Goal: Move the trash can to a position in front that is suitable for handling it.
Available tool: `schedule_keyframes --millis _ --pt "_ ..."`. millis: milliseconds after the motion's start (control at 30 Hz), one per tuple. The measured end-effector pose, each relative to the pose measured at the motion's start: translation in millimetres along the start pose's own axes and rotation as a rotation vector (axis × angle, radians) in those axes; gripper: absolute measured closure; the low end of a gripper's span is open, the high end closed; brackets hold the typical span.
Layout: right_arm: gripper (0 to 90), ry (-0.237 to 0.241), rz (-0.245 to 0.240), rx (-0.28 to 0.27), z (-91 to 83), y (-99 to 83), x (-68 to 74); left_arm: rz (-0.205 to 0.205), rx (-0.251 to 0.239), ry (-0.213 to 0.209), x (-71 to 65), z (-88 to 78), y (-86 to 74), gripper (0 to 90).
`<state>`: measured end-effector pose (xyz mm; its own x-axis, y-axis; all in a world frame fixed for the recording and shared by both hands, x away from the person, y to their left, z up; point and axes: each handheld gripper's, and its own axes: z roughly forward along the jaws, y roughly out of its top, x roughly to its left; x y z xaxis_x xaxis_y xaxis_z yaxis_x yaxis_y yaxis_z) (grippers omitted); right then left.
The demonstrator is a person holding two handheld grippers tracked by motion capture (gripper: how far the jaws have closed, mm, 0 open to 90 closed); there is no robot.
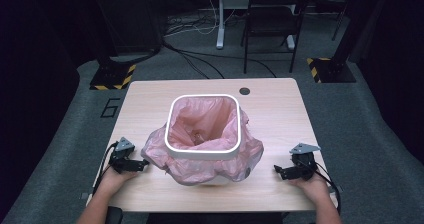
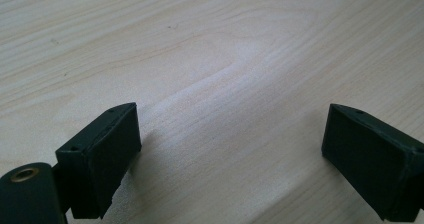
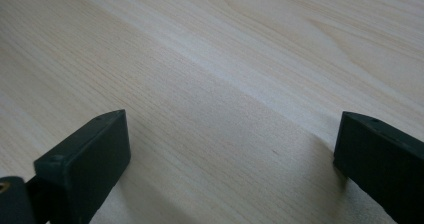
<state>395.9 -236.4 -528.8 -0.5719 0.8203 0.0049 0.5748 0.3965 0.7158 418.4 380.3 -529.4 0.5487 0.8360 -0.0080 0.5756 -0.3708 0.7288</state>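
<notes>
Left hand-held gripper (image 1: 142,164) gapes — pink-lined bin (image 1: 202,154) nearby.

I am seeing the white square-rimmed waste bin (image 1: 202,154) standing at the middle of the pale wooden surface (image 1: 280,109), with the pink plastic bin liner (image 1: 250,151) sitting inside it and spilling over its sides onto the surface. My left hand-held gripper (image 1: 141,164) is resting on the surface left of the bin, near the liner; my right hand-held gripper (image 1: 278,170) is resting to the bin's right. A black folding chair (image 1: 272,19) is standing on the floor behind the surface.
</notes>
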Motion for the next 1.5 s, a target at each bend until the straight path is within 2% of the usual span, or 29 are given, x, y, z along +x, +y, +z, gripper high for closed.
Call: schedule_keyframes --millis 100,200,267,433,633,800,900,1067,1167,1267,1333,1433,1500 --pt "3.5 0.003 0.001 -0.006 -1.8 -1.3 0.3 0.009 -0.002 -0.01 1.3 0.6 0.7 9.2" --pt "13.0 0.023 -0.023 -0.018 -5.5 -2.8 1.1 0.009 -0.003 -0.015 2.0 0.3 0.9 10.0" --pt "15.8 0.03 -0.028 -0.017 -7.4 -2.9 2.2 0.007 0.002 -0.014 2.1 -1.0 1.3 12.4" --pt "25.1 0.027 -0.027 0.017 -10.8 0.7 4.5 0.011 0.019 -0.01 0.6 -4.1 2.4 17.8" --pt "39.1 0.037 -0.033 0.044 -14.5 3.7 7.0 0.027 0.029 -0.032 -3.0 -8.4 2.2 28.1" --pt "43.0 0.056 -0.032 0.042 -16.9 4.3 7.8 0.025 0.046 -0.046 -3.8 -9.5 4.9 30.4" --pt "45.1 0.065 -0.026 0.021 -20.1 6.1 8.1 -0.001 0.015 -0.062 -5.7 -13.5 7.8 30.4" --pt "46.7 0.068 0.0 -0.017 -28.4 8.0 8.4 0.008 -0.022 -0.072 -8.5 -21.2 11.4 30.9" --pt "45.8 0.041 -0.013 -0.032 -34.3 9.8 10.9 -0.001 -0.026 -0.076 -7.7 -24.1 12.0 32.1" --pt "44.4 -0.002 -0.051 -0.026 -39.4 12.7 16.4 -0.021 -0.032 -0.091 -6.9 -26.0 13.2 33.2" --pt "44.5 -0.004 -0.067 -0.032 -41.9 14.3 20.2 -0.028 -0.032 -0.102 -7.4 -27.7 15.1 33.7" --pt "45.3 -0.013 -0.098 -0.033 -45.1 16.6 26.3 -0.019 -0.033 -0.104 -8.5 -30.7 18.2 33.8" --pt "45.4 -0.003 -0.095 -0.036 -46.6 17.9 28.7 -0.024 -0.037 -0.103 -8.7 -32.6 19.4 33.9"
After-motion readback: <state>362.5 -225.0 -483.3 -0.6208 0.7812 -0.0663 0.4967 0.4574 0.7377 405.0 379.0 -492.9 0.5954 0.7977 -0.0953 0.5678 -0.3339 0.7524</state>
